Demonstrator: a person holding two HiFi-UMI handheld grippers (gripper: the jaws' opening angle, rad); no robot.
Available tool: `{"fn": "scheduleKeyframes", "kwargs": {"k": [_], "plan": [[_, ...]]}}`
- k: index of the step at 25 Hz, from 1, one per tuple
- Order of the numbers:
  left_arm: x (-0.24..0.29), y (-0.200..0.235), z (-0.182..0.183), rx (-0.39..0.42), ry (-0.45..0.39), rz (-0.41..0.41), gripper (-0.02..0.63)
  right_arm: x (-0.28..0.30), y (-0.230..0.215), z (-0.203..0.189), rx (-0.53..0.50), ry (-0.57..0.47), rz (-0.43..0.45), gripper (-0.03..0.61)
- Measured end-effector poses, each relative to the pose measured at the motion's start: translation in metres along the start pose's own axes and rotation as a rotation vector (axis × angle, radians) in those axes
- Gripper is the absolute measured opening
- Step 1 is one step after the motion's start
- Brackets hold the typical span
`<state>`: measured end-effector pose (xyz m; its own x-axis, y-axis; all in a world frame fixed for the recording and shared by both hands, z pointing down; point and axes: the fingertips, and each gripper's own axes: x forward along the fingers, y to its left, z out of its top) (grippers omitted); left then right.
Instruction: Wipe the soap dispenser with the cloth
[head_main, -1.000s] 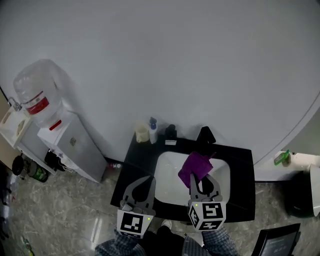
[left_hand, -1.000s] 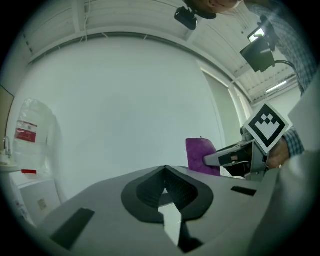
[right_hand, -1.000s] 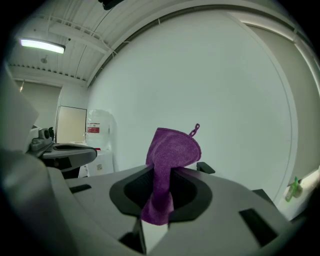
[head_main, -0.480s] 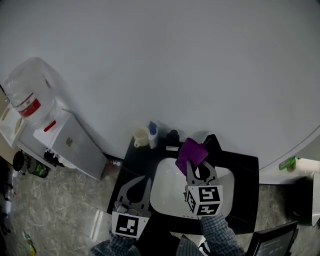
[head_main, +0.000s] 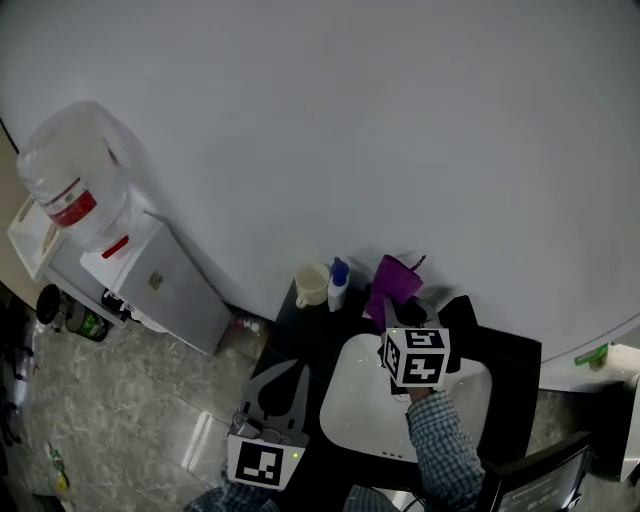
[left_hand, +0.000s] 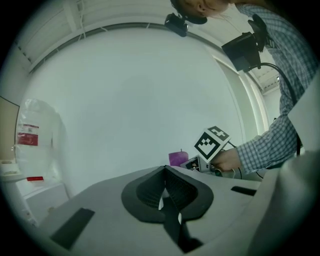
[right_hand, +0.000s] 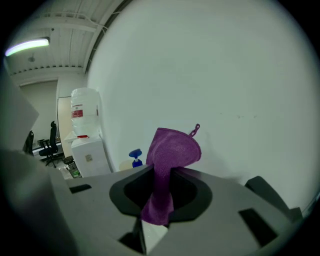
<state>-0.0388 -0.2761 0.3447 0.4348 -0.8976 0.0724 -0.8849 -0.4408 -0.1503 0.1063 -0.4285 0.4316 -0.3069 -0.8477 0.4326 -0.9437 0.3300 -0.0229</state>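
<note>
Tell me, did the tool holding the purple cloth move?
Yes. The right tool, shut on the cloth, has left the white sink basin and gone toward the wall, ending beside the soap dispenser.

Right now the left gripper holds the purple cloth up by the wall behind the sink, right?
No: the right gripper holds the purple cloth, clamped between its jaws in the right gripper view. The left gripper is shut on nothing. The cloth is indeed up by the wall behind the sink.
</note>
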Motion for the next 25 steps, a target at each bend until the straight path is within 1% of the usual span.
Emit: {"fn": "scheduleKeyframes", "kwargs": {"k": [4, 7, 14, 20, 25], "plan": [[0.004, 0.009, -0.013, -0.059, 0.022, 0.022, 0.002, 0.025, -0.011, -0.030, 0.025, 0.086, -0.011, 0.080], [0.010, 0.011, -0.021, -0.084, 0.039, 0.023, 0.002, 0.037, -0.022, -0.044, 0.038, 0.123, -0.035, 0.080], [0.028, 0.003, -0.033, -0.066, 0.048, -0.023, 0.002, 0.055, -0.039, -0.079, 0.079, 0.206, -0.078, 0.080], [0.036, 0.005, -0.042, -0.081, 0.068, -0.029, 0.002, 0.061, -0.052, -0.113, 0.097, 0.275, -0.125, 0.080], [0.038, 0.007, -0.046, -0.066, 0.077, -0.037, 0.002, 0.063, -0.059, -0.138, 0.112, 0.345, -0.158, 0.080]]}}
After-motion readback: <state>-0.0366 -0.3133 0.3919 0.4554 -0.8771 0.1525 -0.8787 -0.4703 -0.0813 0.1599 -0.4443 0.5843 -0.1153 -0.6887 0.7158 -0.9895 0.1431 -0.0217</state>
